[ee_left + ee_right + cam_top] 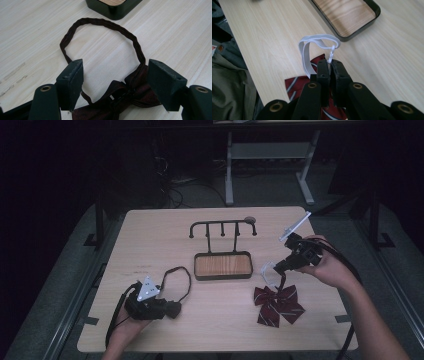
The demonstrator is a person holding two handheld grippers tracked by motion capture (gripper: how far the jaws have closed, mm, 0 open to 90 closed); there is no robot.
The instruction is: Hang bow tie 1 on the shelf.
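A dark brown bow tie [120,100] lies between the wide-apart jaws of my left gripper [115,72], which do not press on it. Its thin strap loop [105,23] curls over the table toward the tray. From above, that left gripper [172,309] rests at the table's near left. My right gripper [329,63] is shut on the white strap [305,52] of a red striped bow tie [294,83], by its small clasp. Seen from above, the right gripper [277,268] hangs over the red bow tie [277,305], whose wings still lie on the table.
A black hook rack [222,223] rises from a black-rimmed tray [222,277] with a wooden floor at the table's middle. The table's right edge lies close to the right hand. Grey cloth [229,75] hangs beyond the near table edge.
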